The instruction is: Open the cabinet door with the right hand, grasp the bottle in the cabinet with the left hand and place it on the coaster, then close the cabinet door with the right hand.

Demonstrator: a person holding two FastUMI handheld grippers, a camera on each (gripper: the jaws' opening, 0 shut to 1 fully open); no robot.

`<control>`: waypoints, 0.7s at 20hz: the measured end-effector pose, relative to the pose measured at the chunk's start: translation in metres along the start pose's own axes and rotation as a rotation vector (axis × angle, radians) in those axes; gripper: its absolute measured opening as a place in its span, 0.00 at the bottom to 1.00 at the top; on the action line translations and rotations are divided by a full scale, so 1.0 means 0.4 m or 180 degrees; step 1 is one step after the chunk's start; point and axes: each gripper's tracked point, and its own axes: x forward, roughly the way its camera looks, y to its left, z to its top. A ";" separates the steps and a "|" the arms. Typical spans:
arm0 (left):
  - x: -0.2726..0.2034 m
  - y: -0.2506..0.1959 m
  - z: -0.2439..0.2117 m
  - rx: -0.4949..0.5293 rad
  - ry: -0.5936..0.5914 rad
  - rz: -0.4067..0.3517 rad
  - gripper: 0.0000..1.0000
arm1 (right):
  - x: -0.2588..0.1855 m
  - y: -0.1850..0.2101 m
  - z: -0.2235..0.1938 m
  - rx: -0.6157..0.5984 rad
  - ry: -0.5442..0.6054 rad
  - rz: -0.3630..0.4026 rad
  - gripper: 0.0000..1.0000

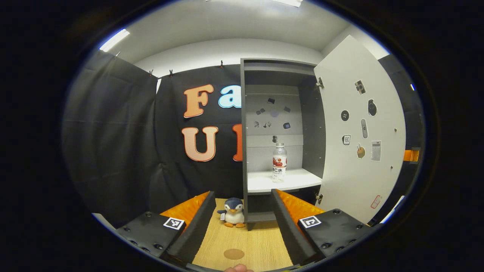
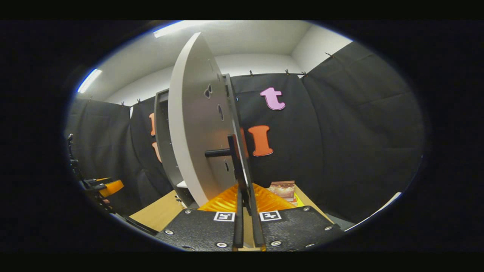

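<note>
The grey cabinet (image 1: 244, 151) stands with its white door (image 1: 359, 132) swung wide to the right. A clear bottle (image 1: 279, 162) with a red-and-white label stands upright on the white shelf (image 1: 283, 181). A round brown coaster (image 1: 233, 254) lies on the wooden table (image 1: 245, 238) close in front of my left gripper (image 1: 243, 194), which is open, empty and well short of the bottle. In the right gripper view the door (image 2: 193, 124) is seen nearly edge-on. My right gripper (image 2: 245, 200) is shut on the black door handle (image 2: 235, 158). The left gripper (image 2: 102, 187) shows far left.
A small penguin plush (image 1: 233, 212) sits on the table by the cabinet's lower left corner. A small brown box (image 2: 283, 189) rests on the table beyond the door. Black cloth walls enclose the booth.
</note>
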 end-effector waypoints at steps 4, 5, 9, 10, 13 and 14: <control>-0.003 -0.004 -0.002 0.0012 0.0005 -0.0026 0.94 | -0.046 0.010 0.021 -0.0103 -0.0079 -0.0046 0.10; -0.002 -0.005 -0.001 -0.0022 -0.0008 -0.0030 0.94 | -0.062 0.009 0.023 -0.0134 -0.0100 -0.0069 0.10; 0.012 -0.005 0.007 -0.0088 -0.0049 -0.0038 0.94 | -0.132 0.034 0.045 -0.0108 -0.0207 -0.0073 0.14; 0.021 -0.006 0.008 -0.0043 -0.0048 -0.0022 0.95 | -0.148 0.040 0.054 -0.0125 -0.0245 -0.0081 0.18; 0.052 -0.018 0.015 0.0065 -0.0100 -0.0027 0.95 | -0.189 0.071 0.071 -0.0152 -0.0309 -0.0104 0.22; 0.066 -0.029 0.019 0.0074 -0.0138 -0.0057 0.95 | -0.202 0.084 0.075 -0.0146 -0.0330 -0.0103 0.22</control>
